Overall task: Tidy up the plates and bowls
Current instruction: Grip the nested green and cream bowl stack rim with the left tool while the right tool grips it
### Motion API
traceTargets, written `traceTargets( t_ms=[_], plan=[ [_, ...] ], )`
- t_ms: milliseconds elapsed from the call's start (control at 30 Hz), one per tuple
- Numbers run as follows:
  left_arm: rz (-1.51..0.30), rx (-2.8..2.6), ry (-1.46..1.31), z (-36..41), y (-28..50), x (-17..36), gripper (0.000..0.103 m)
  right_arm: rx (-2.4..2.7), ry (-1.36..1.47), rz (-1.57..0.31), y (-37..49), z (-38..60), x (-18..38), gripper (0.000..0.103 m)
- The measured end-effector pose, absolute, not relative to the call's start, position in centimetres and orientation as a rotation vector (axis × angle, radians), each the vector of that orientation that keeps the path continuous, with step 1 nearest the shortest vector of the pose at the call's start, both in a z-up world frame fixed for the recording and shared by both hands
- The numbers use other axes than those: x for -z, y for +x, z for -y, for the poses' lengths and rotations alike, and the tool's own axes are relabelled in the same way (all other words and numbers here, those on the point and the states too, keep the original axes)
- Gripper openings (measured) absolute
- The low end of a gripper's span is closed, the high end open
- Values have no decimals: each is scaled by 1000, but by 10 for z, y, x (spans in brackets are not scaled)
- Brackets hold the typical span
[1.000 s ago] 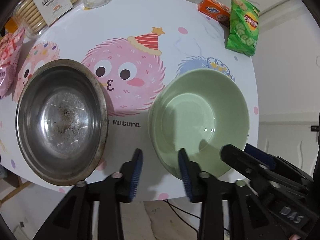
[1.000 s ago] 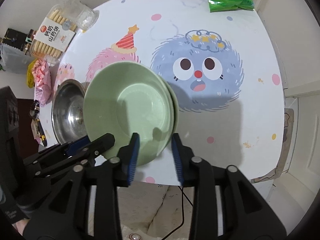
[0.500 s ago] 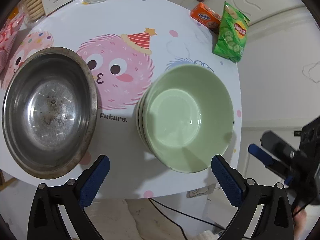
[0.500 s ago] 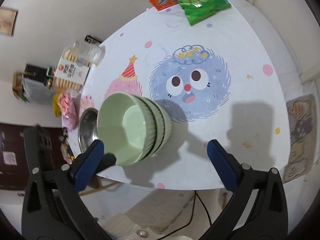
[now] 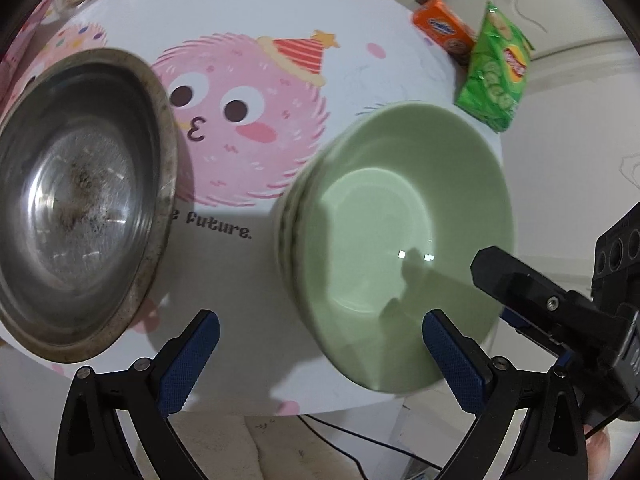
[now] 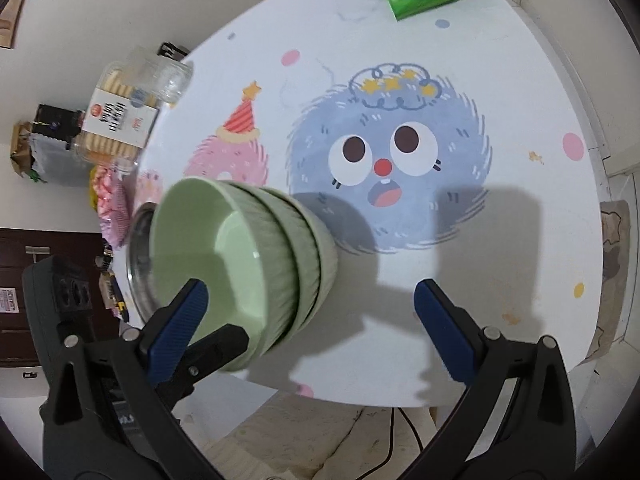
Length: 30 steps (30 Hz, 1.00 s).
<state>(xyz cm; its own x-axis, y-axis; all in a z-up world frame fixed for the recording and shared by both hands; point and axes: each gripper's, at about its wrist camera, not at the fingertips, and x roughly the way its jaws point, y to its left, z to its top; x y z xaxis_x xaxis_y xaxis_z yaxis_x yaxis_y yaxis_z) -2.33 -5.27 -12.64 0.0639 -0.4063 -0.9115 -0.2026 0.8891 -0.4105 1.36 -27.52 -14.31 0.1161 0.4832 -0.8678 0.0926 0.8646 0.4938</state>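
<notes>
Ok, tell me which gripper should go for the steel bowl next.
Left. The left gripper is open with the steel bowl just beside its near finger. From the right gripper, the stack of green bowls hides most of that bowl.

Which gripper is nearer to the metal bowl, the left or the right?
Left. The left gripper hangs open just beside the metal bowl. The right gripper sits on the far side of the green bowls, which lie between it and the metal bowl.

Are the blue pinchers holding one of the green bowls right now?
No. Both the left gripper and the right gripper are wide open and hold nothing. The stack of green bowls sits on the table by itself.
</notes>
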Motion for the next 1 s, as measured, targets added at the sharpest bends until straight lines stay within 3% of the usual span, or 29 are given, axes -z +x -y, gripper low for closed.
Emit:
traceTargets(
  t_ms=[133,233,300,400,700,833,1000],
  plan=[
    [-1521,128,-495,49,-20,132,102,-291,488,-1473,22,275,154,103],
    [-1521,124,-478,50,-18,133,91,-286,453,-1498,24,271,159,100],
    [-1536,124,-495,50,-17,138,78,-295,457,-1510,26,269,161,86],
    [-1532,132,-528,49,-17,140,75,-280,437,-1527,28,266,164,66],
    [-1484,156,-564,46,-9,131,44,-293,460,-1555,33,263,167,61],
    [-1488,157,-605,41,-9,132,39,-294,492,-1567,32,264,169,59],
    [-1492,154,-628,35,-10,132,32,-316,498,-1560,32,259,164,44]
  ],
)
